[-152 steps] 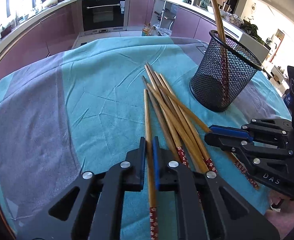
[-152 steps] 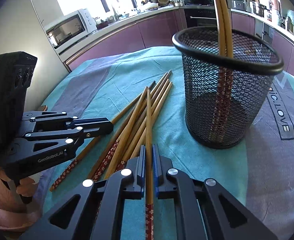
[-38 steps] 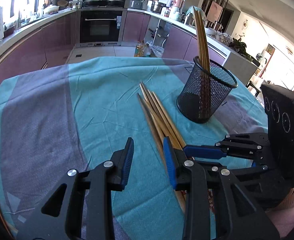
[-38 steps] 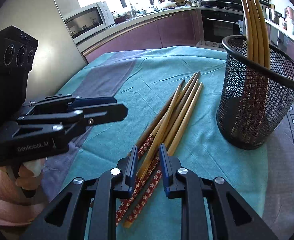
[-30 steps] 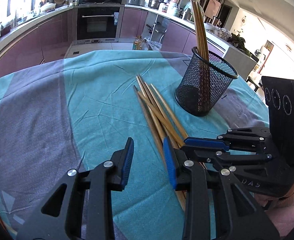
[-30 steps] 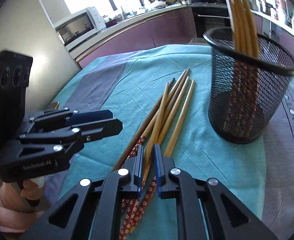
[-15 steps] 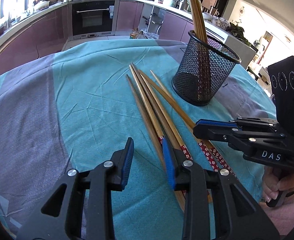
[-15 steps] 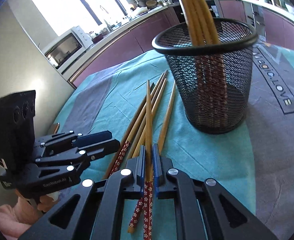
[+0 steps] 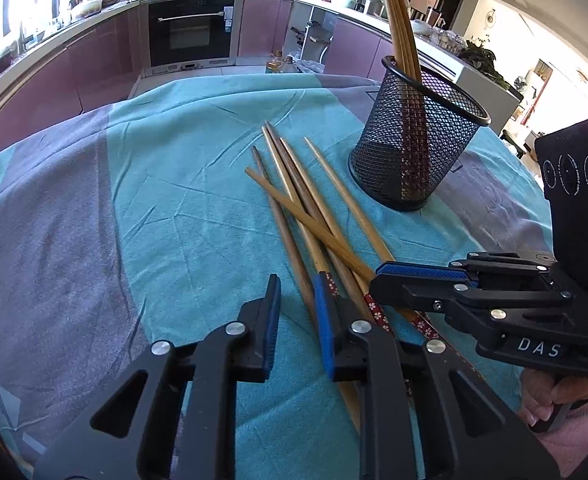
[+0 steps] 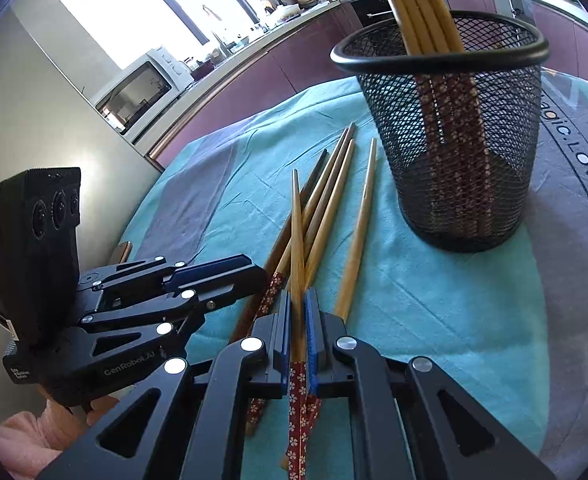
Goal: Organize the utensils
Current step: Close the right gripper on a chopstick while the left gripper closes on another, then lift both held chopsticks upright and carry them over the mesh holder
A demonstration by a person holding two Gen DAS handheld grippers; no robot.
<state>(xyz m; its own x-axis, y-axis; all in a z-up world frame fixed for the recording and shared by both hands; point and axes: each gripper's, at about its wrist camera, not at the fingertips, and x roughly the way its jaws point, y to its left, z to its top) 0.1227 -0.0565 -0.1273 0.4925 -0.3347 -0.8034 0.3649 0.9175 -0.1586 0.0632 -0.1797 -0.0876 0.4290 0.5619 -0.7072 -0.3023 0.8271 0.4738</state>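
A black mesh basket (image 9: pixel 413 168) (image 10: pixel 461 184) stands on the cloth with several chopsticks upright in it. Several loose chopsticks (image 9: pixel 294 184) (image 10: pixel 357 224) lie fanned in front of it. My right gripper (image 10: pixel 298 320) (image 9: pixel 377 276) is shut on one chopstick (image 10: pixel 296 232) near its red flowered end; that stick lies slanted across the pile (image 9: pixel 294 210). My left gripper (image 9: pixel 297 300) sits low at the near end of the pile. Its jaws are closing with a dark chopstick (image 9: pixel 282 220) between them, and a gap still shows beside the left pad.
A teal and grey cloth (image 9: pixel 154 200) covers the round table, which drops off on all sides. Purple cabinets, an oven (image 9: pixel 192 36) and a microwave (image 10: pixel 138 92) line the kitchen behind. A hand (image 9: pixel 553 396) holds the right gripper's handle at the near edge.
The right gripper has shut on one chopstick and swung it across the pile. The left jaws have narrowed around a dark chopstick as the left gripper dropped toward the pile.
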